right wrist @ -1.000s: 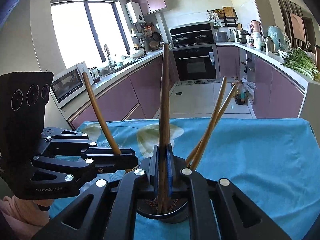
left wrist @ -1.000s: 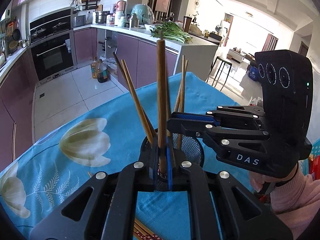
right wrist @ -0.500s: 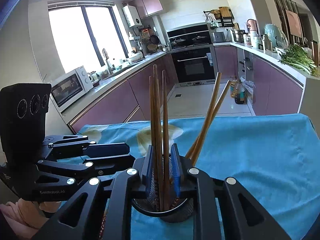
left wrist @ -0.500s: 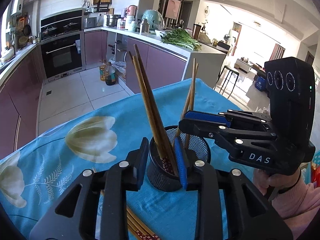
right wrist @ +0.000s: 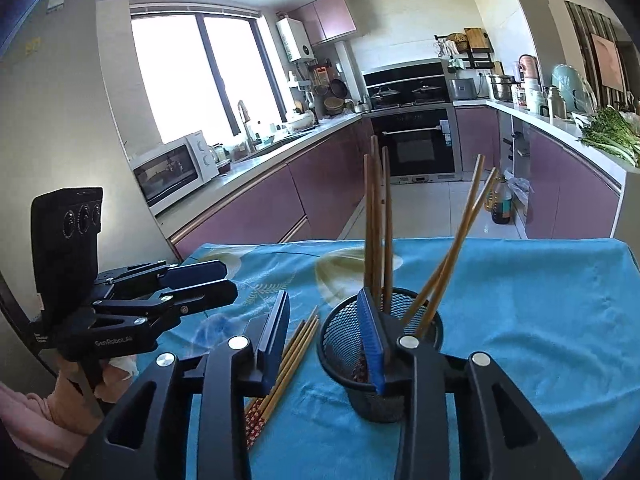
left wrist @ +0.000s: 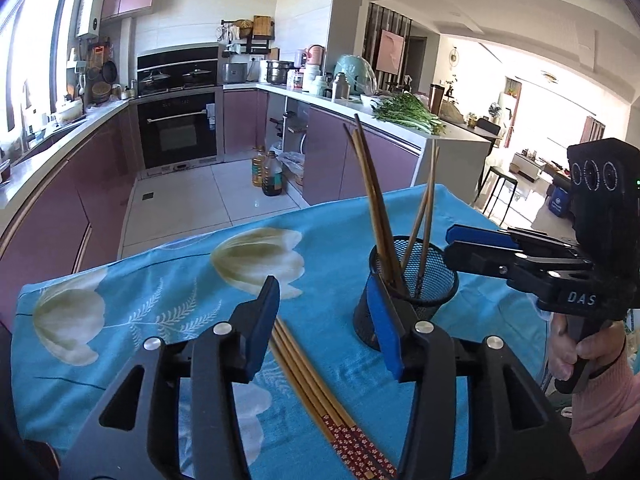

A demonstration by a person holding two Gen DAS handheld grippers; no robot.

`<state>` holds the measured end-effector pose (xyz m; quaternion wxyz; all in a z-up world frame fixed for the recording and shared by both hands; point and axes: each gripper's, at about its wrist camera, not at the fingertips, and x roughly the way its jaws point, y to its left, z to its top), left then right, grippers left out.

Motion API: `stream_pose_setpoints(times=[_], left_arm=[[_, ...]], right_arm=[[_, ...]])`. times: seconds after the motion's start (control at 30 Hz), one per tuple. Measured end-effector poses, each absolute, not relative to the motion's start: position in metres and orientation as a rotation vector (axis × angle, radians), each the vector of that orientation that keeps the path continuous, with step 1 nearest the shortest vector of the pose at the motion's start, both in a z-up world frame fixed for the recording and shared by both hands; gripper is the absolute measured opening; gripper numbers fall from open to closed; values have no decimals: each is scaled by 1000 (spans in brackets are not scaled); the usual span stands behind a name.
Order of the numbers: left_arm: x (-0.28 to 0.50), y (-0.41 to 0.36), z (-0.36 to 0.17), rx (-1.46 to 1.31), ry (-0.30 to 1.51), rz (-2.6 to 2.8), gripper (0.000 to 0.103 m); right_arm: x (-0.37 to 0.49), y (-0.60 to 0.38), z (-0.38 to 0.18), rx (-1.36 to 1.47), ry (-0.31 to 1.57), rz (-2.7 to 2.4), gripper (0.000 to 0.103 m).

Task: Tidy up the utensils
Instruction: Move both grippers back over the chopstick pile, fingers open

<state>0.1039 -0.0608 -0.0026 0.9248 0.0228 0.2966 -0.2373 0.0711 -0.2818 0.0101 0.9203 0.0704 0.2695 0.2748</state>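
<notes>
A black mesh holder [left wrist: 412,288] [right wrist: 376,356] stands on the blue flowered tablecloth [left wrist: 160,292] with several wooden chopsticks [left wrist: 376,208] [right wrist: 378,224] upright in it. Several more chopsticks [left wrist: 316,380] [right wrist: 288,364] lie flat on the cloth left of the holder. My left gripper [left wrist: 326,320] is open and empty, above the flat chopsticks, its right finger in front of the holder. My right gripper [right wrist: 326,332] is open and empty, its right finger against the holder's near rim. Each gripper shows in the other's view [right wrist: 196,280] [left wrist: 480,244].
The table's far edge [right wrist: 480,242] drops to a tiled kitchen floor. Purple cabinets, an oven [left wrist: 178,132] and oil bottles [left wrist: 270,176] stand beyond. Greens [left wrist: 408,114] lie on the counter.
Both grippers opened and let go of their chopsticks, which now stand in the holder. Both grippers pulled back and up, and the left one shifted left over the flat chopsticks.
</notes>
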Motion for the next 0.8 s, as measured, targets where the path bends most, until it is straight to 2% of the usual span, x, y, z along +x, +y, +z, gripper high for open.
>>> stream_pose_setpoints(times=[0.03, 0.1, 0.53, 0.8], left_arm=[[102, -56, -4, 43, 607, -470, 52], [97, -48, -8, 36, 610, -442, 53], [89, -23, -62, 28, 737, -339, 54], [88, -26, -83, 43, 784, -321, 54]], right_arm=[[68, -276, 9, 132, 562, 584, 42], [62, -264, 5, 92, 573, 610, 44], [65, -215, -65, 50, 793, 653, 45], [68, -209, -76, 33, 834, 627, 45]])
